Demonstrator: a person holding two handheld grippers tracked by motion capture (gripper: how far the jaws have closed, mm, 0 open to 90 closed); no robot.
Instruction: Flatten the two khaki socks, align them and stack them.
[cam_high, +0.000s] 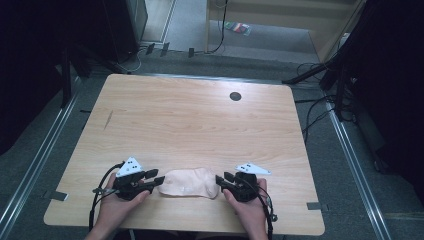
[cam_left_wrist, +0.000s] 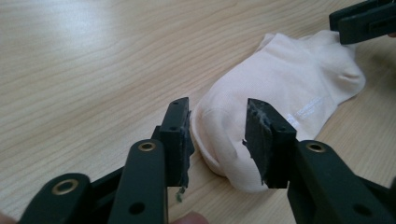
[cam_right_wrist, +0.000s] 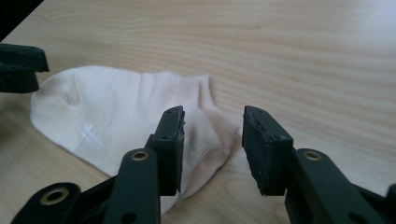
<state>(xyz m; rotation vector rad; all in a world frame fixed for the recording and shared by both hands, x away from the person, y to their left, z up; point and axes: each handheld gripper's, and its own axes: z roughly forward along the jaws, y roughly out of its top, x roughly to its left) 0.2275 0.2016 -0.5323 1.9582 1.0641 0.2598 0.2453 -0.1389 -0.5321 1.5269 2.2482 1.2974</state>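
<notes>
A pale sock (cam_high: 192, 182) lies flat on the wooden tabletop (cam_high: 190, 120), low in the high view and just right of the frame's centre line, close to the near edge. The left tool (cam_high: 156, 178) sits at the sock's left end and the right tool (cam_high: 222, 178) at its right end, each held in one of the person's hands that come up from the bottom of the frame; the left hand (cam_high: 117, 202) and the right hand (cam_high: 248, 205) rest low over the tabletop.

In the left gripper view the sock (cam_left_wrist: 285, 88) runs from the lower middle up toward the upper right of the frame. The left tool (cam_left_wrist: 217, 140) has its jaws apart, with the rounded end of the sock lying between them; the pads do not press on the cloth. The tip of the other tool shows at the upper right corner, beside the far end of the sock.

In the right gripper view the sock (cam_right_wrist: 121, 112) spreads across the left half and centre of the frame. The right tool (cam_right_wrist: 212, 149) also stands with its jaws apart: the left jaw is over the cloth and the right jaw is over bare wood, just beside the sock's edge. Nothing is clamped. The other tool shows at the left edge of this frame, next to the sock's far end

A small dark round hole (cam_high: 235, 96) sits in the tabletop in the upper middle of the high view, well apart from the sock
</notes>
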